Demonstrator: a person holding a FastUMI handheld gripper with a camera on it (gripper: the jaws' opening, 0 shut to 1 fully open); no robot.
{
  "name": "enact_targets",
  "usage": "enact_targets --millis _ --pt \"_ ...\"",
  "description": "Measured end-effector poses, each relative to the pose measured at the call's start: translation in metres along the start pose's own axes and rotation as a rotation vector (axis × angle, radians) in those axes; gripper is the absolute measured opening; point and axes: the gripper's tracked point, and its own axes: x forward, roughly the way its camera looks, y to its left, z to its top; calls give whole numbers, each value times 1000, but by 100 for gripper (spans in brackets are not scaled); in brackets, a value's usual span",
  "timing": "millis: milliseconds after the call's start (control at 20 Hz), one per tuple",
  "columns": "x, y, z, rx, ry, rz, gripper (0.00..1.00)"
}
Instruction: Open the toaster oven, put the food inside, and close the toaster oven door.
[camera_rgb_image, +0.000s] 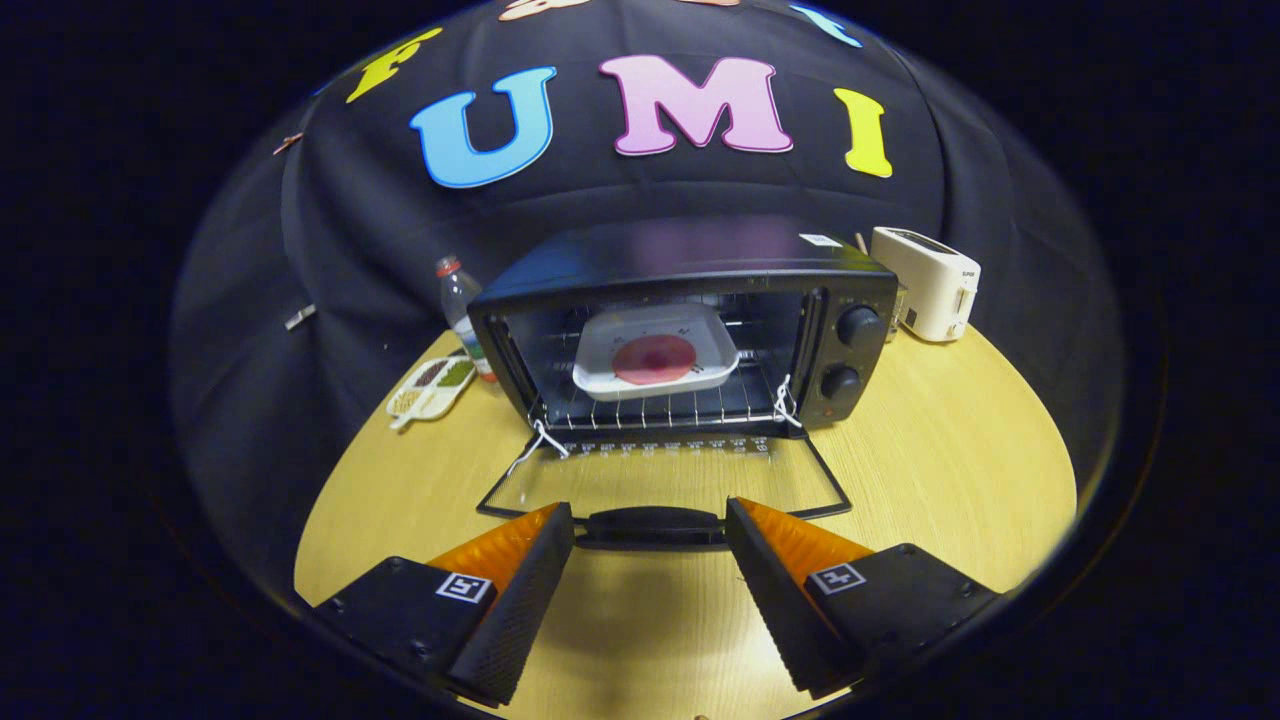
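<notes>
Closing step: toaster oven on the wooden table, door dropped flat, white dish with pink food already on the rack inside.
Claw: gripper spread wide, gripping nothing; door handle lies between the fingertips, contact unclear.
Handling: hinged glass door, judged stiff and light; the handle bar is the place to catch and lift.
Risk: smooth handle may slip off the fingers.
Surroundings: plastic bottle and compartment tray to one side, white toaster to the other, all well apart from the door's swing.
</notes>
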Motion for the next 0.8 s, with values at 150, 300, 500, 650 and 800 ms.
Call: enact_targets --millis 150,300,500,650,800 --pt "-1 -4 -44 41 77 1 99" --pt "18 -8 -62 45 111 -20 99" --pt "43 -3 -71 95 145 -26 99" --pt "55 0 -81 91 171 -39 99" --pt "66 -2 -66 133 138 -54 99"
